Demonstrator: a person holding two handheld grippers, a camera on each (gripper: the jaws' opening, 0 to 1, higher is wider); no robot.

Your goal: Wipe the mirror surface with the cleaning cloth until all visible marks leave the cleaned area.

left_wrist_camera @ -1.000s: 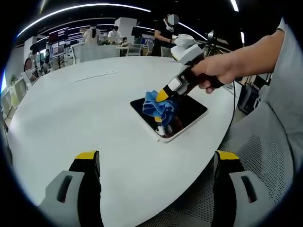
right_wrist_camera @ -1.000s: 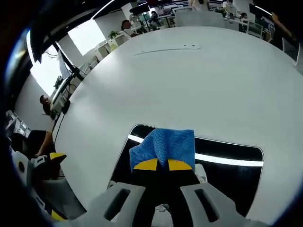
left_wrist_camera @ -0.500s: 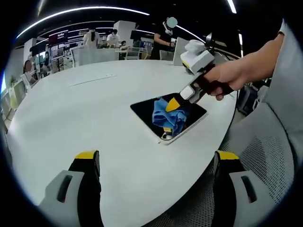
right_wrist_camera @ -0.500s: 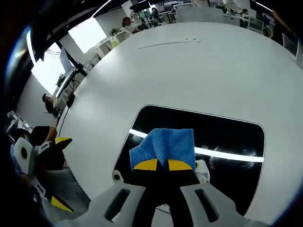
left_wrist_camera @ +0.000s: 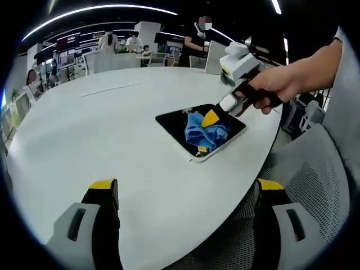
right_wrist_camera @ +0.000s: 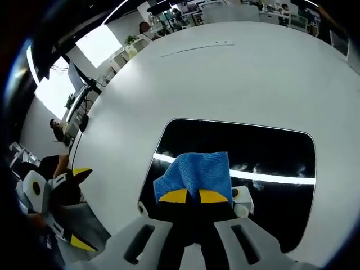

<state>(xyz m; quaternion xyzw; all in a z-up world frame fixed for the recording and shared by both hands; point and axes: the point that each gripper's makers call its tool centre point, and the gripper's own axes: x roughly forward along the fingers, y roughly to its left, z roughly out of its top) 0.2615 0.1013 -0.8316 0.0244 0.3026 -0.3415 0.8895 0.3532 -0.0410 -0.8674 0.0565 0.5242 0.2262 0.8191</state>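
A dark rectangular mirror (left_wrist_camera: pixel 174 126) (right_wrist_camera: pixel 270 152) with a white frame lies flat near the round white table's edge. My right gripper (right_wrist_camera: pixel 194 196) (left_wrist_camera: pixel 211 118) is shut on a blue cleaning cloth (right_wrist_camera: pixel 197 173) (left_wrist_camera: pixel 203 130), pressing it onto the mirror's near part. A hand holds that gripper, coming in from the right of the left gripper view. Reflected ceiling lights streak across the glass. My left gripper (left_wrist_camera: pixel 185 194) stands open low over the table's near edge, well short of the mirror, with nothing between its jaws.
The white table (left_wrist_camera: pixel 90 129) spreads wide and bare beyond the mirror. A grey mesh chair (left_wrist_camera: pixel 315 169) stands off the table's right edge. People and desks (left_wrist_camera: pixel 135 48) fill the far background. The left gripper (right_wrist_camera: pixel 53 194) shows at the left of the right gripper view.
My right gripper has dragged the cloth across the mirror toward the table's edge, baring more glass beyond it. The left gripper has stayed put and open.
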